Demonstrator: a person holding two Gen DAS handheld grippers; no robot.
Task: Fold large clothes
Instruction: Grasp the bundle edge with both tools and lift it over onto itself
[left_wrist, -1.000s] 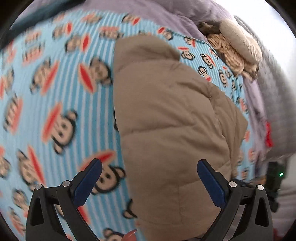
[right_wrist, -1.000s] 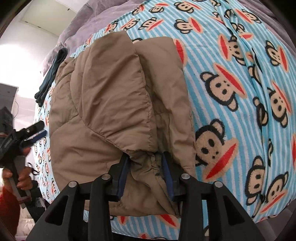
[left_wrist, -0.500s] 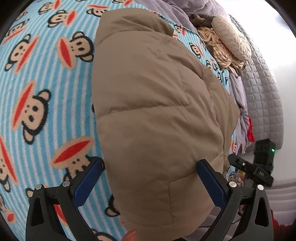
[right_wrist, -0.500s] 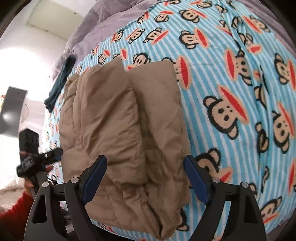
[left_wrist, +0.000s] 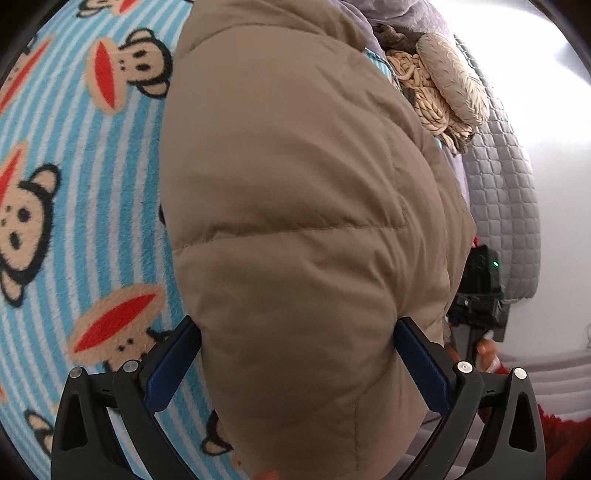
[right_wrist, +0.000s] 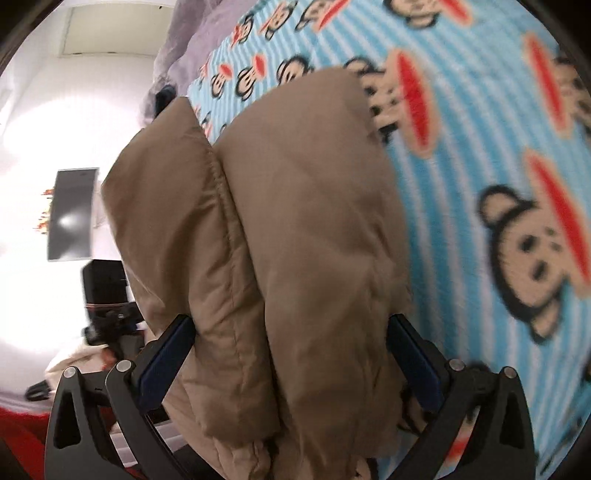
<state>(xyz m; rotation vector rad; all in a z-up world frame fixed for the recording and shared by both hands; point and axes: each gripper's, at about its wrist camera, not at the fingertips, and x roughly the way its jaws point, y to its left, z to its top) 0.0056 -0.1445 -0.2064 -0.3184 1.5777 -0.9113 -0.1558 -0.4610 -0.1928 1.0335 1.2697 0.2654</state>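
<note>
A tan puffy jacket (left_wrist: 295, 184) lies folded on a blue striped monkey-print blanket (left_wrist: 74, 221). My left gripper (left_wrist: 295, 325) stands open and wide at the jacket's near end, and the padded bulk bulges up between its blue pads. In the right wrist view the jacket (right_wrist: 295, 192) shows two thick folded layers side by side on the blanket (right_wrist: 480, 147). My right gripper (right_wrist: 290, 321) straddles that end. Its jaws are opening, with the fabric between them and no squeeze showing.
A beige knitted bundle (left_wrist: 443, 81) and a grey quilted cover (left_wrist: 502, 206) lie at the bed's far right. The other gripper, in a hand with a red sleeve (left_wrist: 554, 424), shows beyond the jacket's right edge. A dark panel (right_wrist: 70, 214) hangs on the white wall.
The right gripper let go of the jacket fold it pinched and spread wide. Both grippers dropped closer to the jacket, which now fills the space between their pads.
</note>
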